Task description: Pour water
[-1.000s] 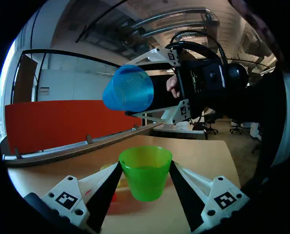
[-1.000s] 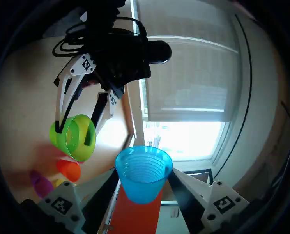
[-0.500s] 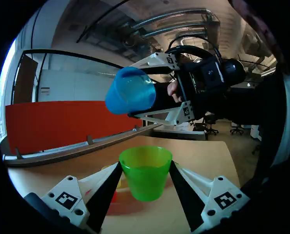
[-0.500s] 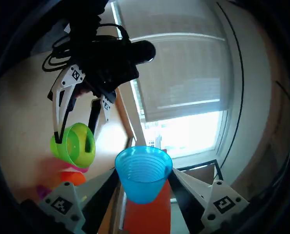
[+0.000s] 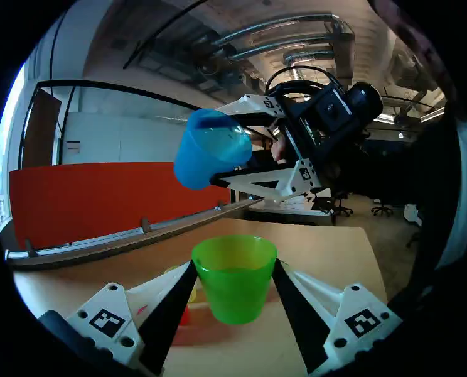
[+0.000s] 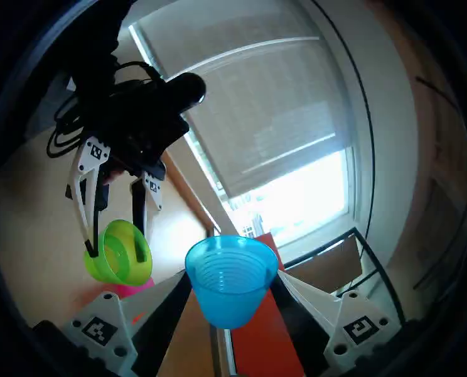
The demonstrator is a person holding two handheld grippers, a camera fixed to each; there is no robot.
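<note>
In the left gripper view, my left gripper is shut on a green cup held upright just above the wooden table. Above it, the right gripper holds a blue cup that leans only partly toward the green one, its mouth turned up and right. In the right gripper view, my right gripper is shut on the blue cup. The left gripper with the green cup hangs lower left. No water shows in either cup.
Orange, yellow and pink cups sit on the table behind the green cup; the pink one also appears under it. A red partition with a wooden ledge borders the table's far side. A bright window lies beyond.
The right gripper has rotated, bringing the blue cup from lying nearly on its side toward upright. The left gripper and green cup have stayed still.
</note>
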